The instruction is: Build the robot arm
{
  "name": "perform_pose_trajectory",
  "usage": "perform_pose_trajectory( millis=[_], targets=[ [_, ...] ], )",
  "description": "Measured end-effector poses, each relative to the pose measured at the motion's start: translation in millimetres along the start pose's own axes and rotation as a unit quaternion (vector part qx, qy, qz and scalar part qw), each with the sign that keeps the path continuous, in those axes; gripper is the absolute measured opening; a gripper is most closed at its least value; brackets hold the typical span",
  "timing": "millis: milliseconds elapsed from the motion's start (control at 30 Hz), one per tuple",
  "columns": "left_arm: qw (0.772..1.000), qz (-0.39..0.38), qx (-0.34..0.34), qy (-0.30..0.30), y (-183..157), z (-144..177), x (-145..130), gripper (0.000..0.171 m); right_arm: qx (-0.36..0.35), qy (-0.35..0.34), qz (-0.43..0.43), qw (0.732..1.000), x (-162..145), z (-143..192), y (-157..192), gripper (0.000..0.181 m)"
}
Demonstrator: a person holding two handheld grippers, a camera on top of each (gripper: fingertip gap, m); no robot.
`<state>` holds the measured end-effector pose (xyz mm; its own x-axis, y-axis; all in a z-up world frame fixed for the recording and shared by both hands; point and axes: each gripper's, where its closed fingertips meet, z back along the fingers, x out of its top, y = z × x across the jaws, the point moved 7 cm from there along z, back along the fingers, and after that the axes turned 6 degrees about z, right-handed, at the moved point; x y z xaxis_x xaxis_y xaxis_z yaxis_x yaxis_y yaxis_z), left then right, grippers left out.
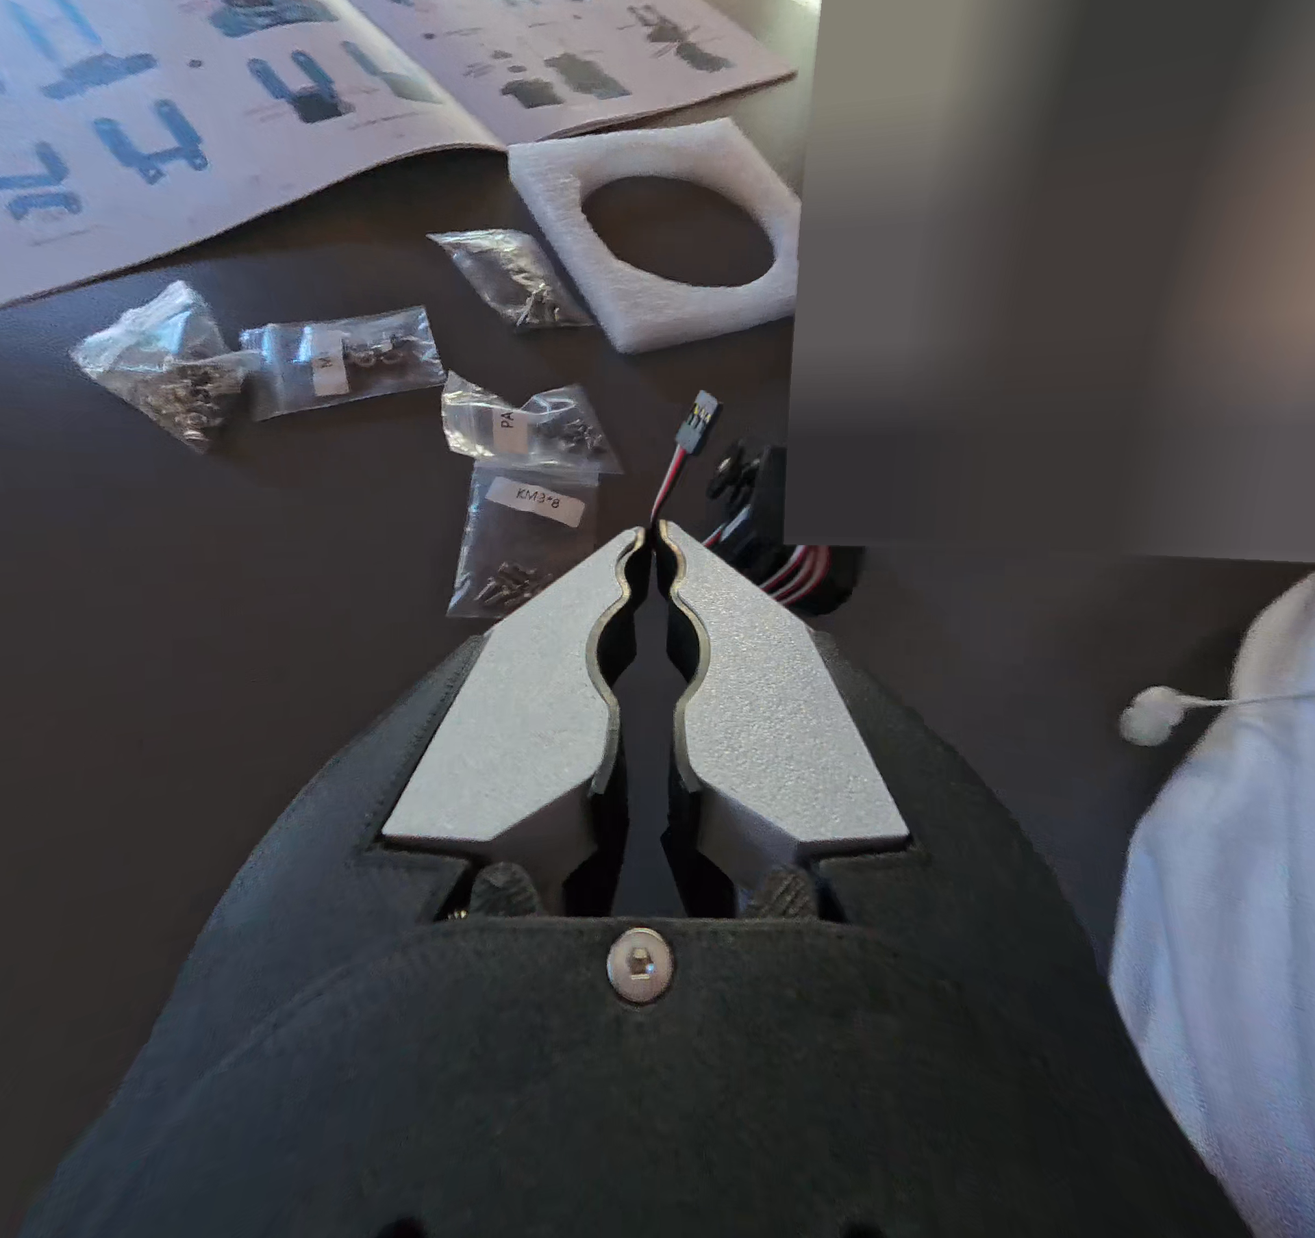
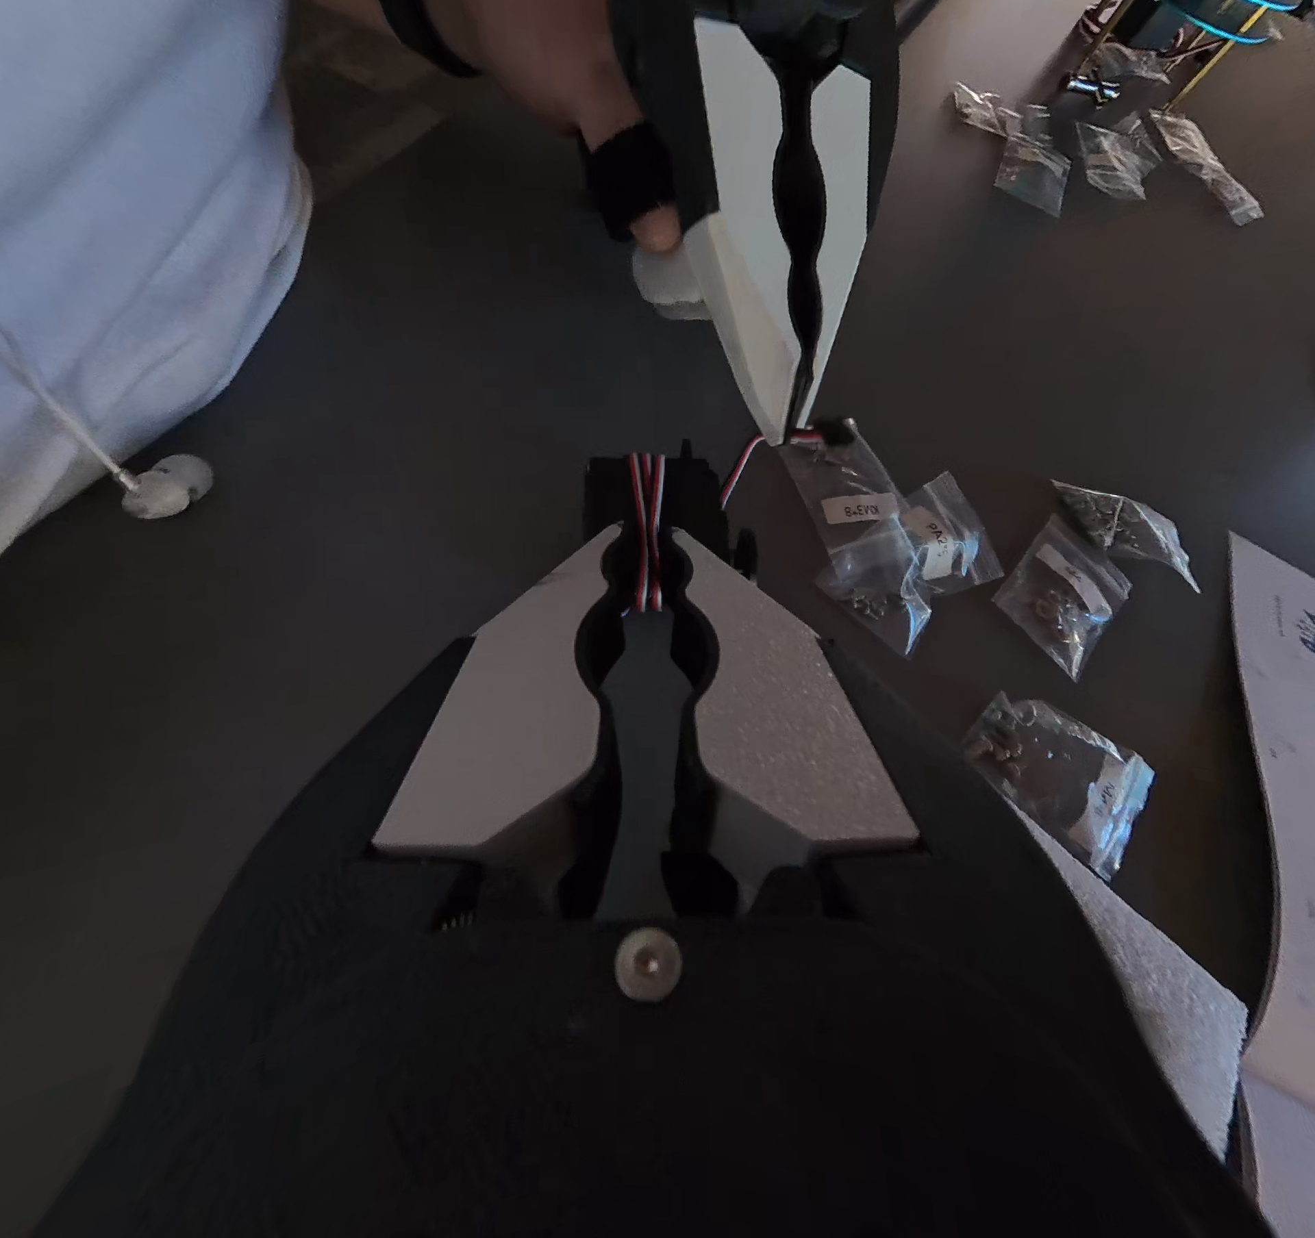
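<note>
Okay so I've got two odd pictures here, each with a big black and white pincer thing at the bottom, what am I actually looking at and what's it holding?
Those pincers are hand-held grasping tools, one in each of a person's hands, and each has a camera looking forward along its two fingers. So each picture is one tool's own view.

In the left view, the left tool is shut on a thin red, white and black wire near its black plug. The right view shows that tool from across the table, with the hand holding it.

There, the right tool is shut on the coiled part of that wire, wrapped around a small black motor block.

On the dark table lie small clear bags of screws, an open instruction booklet and a white foam square with a round hole.
</note>
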<state>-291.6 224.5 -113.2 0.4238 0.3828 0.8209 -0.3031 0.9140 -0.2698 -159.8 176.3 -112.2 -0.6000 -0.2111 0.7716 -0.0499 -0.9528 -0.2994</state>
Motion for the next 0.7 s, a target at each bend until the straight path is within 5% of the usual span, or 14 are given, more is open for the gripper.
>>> perform_pose_trajectory(
  millis=[367,700],
  targets=[
    [0.994,0.098,-0.042,0.008,5.1,2.2,-2.5,0.0,-0.001,-0.019,-0.035,0.999,-4.2,-0.8,-6.4,0.018],
    [0.989,0.083,-0.098,-0.071,-7.0,21.2,44.8,0.0,0.063,-0.112,-0.262,0.957,-5.8,17.2,-29.3,0.044]
  ],
)
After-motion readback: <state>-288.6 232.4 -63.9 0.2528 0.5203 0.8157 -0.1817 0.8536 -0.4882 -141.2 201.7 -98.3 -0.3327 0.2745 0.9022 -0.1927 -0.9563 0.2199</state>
